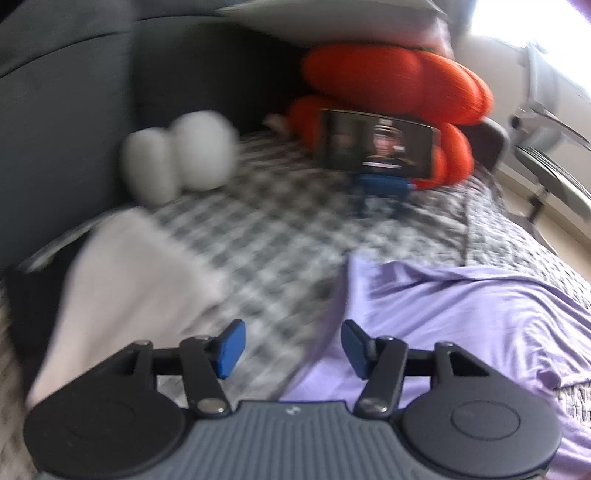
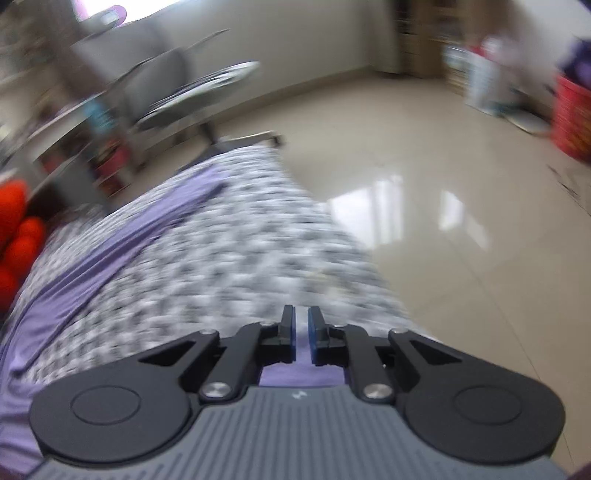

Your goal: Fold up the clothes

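On the grey-and-white checked bedspread [image 1: 280, 236] lies the crumpled lilac cloth garment [image 1: 461, 314]. Above its edge, the left gripper [image 1: 291, 347] stands wide with nothing between its blue pads. The right gripper [image 2: 301, 334] shows a narrow gap, lilac fabric visible beneath; whether it pinches any is unclear.

My bed [image 1: 280, 221] wears a checked cover; beyond it a glossy pale tiled floor [image 2: 424, 177], a grey chair [image 2: 173, 85], bright window [image 1: 535, 33].
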`<state>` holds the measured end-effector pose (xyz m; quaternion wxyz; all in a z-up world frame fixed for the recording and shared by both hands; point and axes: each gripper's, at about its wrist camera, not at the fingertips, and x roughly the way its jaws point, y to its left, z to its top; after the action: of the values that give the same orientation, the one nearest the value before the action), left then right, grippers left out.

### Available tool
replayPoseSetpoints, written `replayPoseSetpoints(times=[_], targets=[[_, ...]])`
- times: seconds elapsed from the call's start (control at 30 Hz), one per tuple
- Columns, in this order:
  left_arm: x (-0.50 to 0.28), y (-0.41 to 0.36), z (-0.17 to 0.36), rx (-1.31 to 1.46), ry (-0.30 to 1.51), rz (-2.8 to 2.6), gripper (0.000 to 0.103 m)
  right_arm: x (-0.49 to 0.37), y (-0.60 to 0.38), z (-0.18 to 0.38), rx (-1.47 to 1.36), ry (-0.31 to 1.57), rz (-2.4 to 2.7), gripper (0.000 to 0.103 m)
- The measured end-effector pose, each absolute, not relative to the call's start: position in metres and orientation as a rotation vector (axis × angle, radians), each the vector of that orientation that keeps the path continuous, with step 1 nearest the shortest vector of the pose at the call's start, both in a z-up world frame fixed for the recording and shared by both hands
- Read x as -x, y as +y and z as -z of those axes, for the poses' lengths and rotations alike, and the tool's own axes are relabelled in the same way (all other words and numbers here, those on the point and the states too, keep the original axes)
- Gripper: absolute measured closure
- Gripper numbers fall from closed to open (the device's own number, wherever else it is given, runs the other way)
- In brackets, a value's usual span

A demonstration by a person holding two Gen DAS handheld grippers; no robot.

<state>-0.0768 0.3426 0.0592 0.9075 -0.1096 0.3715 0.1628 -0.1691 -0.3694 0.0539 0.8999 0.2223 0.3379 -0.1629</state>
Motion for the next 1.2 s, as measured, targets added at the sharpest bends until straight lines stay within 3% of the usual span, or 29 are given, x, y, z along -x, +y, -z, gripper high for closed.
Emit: replayPoseSetpoints(times=[0.13, 0.2, 0.23, 0.3, 0.37, 0.43, 0.63, 0.87, 1.0, 1.2], targets=[[0.029, 0.328, -0.046, 0.162, 0.784, -0.323, 0.044, 0.116, -0.326, -0.059, -0.390, 0.730, 0.138, 0.088], [0.008, 0.327, -0.038, 0.134, 0.793, -0.346, 0.044, 0.088, -0.299, -0.060, -0.335, 0.749, 0.017, 0.080], [0.000, 0.326, -0.034, 0.122, 0.794, -0.356, 0.044, 0.075, -0.285, -0.060, -0.299, 0.758, -0.034, 0.072], [-0.015, 0.327, -0.026, 0.097, 0.803, -0.370, 0.045, 0.049, -0.258, -0.059, -0.225, 0.769, -0.093, 0.070], [-0.024, 0.330, -0.018, 0.089, 0.822, -0.362, 0.066, 0.028, -0.242, -0.057, -0.198, 0.776, -0.131, 0.070], [-0.027, 0.332, -0.017, 0.108, 0.808, -0.338, 0.081, 0.006, -0.234, -0.053, -0.224, 0.786, -0.142, 0.070], [-0.035, 0.334, -0.021, 0.114, 0.775, -0.373, 0.097, -0.030, -0.230, -0.040, -0.269, 0.812, -0.036, 0.070], [-0.035, 0.343, -0.013, 0.108, 0.782, -0.411, 0.097, -0.031, -0.212, -0.041, -0.079, 0.804, 0.012, 0.081], [-0.026, 0.354, -0.026, 0.215, 0.754, -0.388, 0.096, -0.031, -0.202, -0.053, -0.036, 0.764, -0.004, 0.081], [-0.024, 0.348, -0.034, 0.209, 0.759, -0.325, 0.077, -0.054, -0.161, -0.065, 0.006, 0.744, -0.187, 0.081]])
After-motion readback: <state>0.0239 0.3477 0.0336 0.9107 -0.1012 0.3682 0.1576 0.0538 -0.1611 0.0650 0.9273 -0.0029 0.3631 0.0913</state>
